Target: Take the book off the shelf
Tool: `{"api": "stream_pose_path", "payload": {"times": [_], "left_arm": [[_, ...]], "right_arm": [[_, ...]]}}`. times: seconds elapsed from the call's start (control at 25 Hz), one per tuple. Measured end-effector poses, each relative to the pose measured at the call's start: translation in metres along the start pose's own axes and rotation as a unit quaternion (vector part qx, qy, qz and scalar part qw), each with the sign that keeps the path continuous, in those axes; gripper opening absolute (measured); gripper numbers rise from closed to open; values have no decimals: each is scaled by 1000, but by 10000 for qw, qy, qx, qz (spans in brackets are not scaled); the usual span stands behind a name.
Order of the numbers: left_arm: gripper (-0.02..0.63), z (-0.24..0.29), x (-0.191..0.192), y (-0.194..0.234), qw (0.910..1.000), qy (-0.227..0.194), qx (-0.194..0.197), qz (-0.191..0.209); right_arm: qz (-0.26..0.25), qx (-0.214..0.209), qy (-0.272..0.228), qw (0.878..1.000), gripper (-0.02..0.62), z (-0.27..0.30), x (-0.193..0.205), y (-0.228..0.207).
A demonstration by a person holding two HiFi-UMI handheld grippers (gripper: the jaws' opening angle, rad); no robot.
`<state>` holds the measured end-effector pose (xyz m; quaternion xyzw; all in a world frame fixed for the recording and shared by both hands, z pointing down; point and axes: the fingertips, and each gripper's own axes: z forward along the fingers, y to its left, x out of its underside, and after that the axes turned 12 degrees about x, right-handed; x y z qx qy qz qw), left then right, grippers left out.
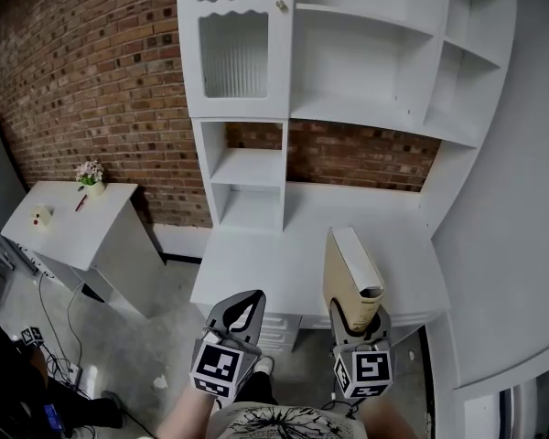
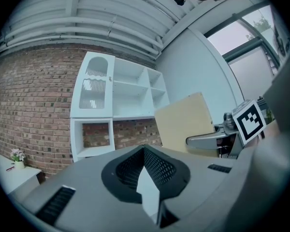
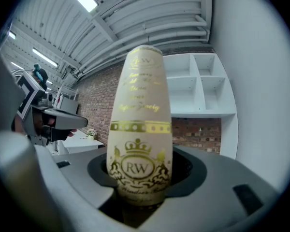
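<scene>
A beige book (image 1: pixel 348 277) with gold print on its spine (image 3: pixel 141 120) stands upright in my right gripper (image 1: pixel 357 323), which is shut on its lower end. It hangs above the front edge of the white desk (image 1: pixel 274 263), away from the white shelf unit (image 1: pixel 366 62). The shelf compartments in view hold nothing. My left gripper (image 1: pixel 241 309) is level with it on the left, jaws together with nothing between them. From the left gripper view the book's cover (image 2: pixel 183 122) and the right gripper (image 2: pixel 217 139) show to the right.
The shelf unit has a ribbed glass door (image 1: pixel 233 53) at its left and stands against a brick wall. A small white table (image 1: pixel 64 222) with a flower pot (image 1: pixel 91 176) is at the far left. A white wall runs along the right.
</scene>
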<state>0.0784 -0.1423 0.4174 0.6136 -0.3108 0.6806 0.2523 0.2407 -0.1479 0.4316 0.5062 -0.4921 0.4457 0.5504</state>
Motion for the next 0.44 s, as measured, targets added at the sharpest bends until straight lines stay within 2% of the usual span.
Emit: {"api": "stream_pose_path", "payload": {"times": [0.44], "left_arm": [[3, 4, 7, 10, 9998, 130, -25, -142]], "right_arm": [[89, -13, -9, 10000, 229, 6, -2, 8]]}}
